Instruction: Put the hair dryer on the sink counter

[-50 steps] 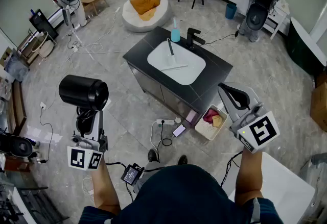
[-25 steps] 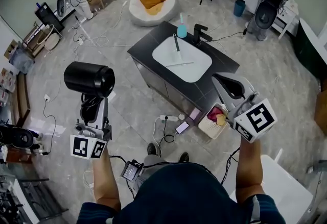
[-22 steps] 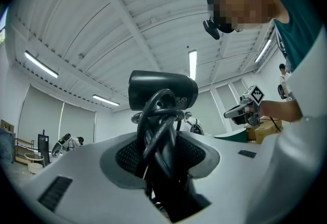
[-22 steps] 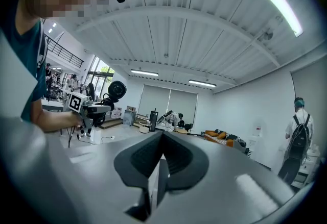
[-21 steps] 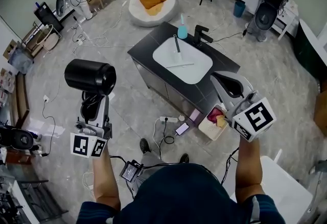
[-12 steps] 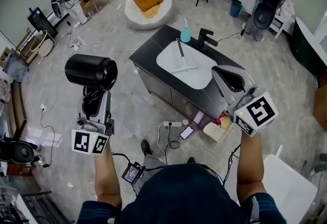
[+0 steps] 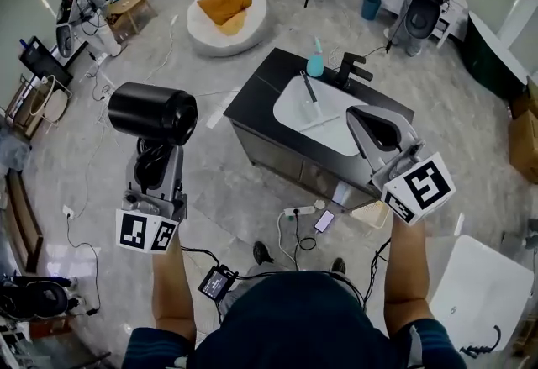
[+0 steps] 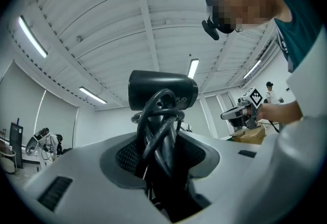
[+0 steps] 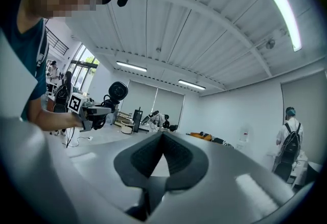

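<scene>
A black hair dryer (image 7: 152,112) with its cord wound round the handle stands upright in my left gripper (image 7: 155,155), which is shut on the handle. In the left gripper view the hair dryer (image 8: 162,90) rises straight ahead between the jaws of that gripper (image 8: 162,139). The black sink counter (image 7: 259,98) with its white basin (image 7: 318,113) lies ahead, between both grippers. My right gripper (image 7: 360,118) hangs over the counter's near right corner, shut and empty; its own view shows the right gripper (image 9: 162,135) with jaws meeting.
A blue bottle (image 7: 315,65) and a black faucet (image 7: 354,71) stand at the counter's far edge. On the floor before the counter lie a power strip (image 7: 299,210), a phone (image 7: 324,221) and cables. A white beanbag (image 7: 225,13) sits beyond; a white table (image 7: 481,292) is lower right.
The counter has slid rightward and nearer in the head view as the person steps closer. Both grippers keep their pose, and the dryer stays gripped.
</scene>
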The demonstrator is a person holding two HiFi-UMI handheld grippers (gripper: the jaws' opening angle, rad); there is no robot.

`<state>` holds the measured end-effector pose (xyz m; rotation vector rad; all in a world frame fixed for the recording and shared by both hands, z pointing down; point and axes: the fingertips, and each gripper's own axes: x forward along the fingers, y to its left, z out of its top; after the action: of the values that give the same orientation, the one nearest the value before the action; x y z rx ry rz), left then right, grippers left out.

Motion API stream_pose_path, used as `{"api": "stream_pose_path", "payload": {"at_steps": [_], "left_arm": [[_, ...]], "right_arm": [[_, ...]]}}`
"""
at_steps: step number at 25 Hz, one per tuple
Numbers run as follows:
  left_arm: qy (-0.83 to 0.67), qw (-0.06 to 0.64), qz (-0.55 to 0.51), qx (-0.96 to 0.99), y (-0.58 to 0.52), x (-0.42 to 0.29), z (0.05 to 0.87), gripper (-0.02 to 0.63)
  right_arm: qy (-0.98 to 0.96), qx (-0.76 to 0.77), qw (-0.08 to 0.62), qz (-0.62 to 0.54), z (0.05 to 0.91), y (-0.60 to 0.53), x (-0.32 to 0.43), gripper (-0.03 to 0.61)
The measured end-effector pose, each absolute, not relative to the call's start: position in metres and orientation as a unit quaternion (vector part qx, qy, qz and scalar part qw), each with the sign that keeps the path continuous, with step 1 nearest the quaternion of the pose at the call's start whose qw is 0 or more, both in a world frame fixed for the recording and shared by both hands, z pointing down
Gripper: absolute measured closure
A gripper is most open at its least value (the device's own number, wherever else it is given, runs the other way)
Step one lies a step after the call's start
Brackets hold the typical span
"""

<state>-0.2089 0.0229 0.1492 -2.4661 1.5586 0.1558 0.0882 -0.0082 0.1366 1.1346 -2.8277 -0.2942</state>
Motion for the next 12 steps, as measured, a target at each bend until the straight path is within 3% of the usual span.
{"api": "stream_pose_path", "payload": {"at_steps": [12], "left_arm": [[0.484, 0.103, 0.061, -0.867, -0.057, -0.274, 0.162, 0.440]], "right_arm": [[-0.906, 0.410, 0.057, -0.094, 0.143, -0.053, 0.003, 0.569]]}}
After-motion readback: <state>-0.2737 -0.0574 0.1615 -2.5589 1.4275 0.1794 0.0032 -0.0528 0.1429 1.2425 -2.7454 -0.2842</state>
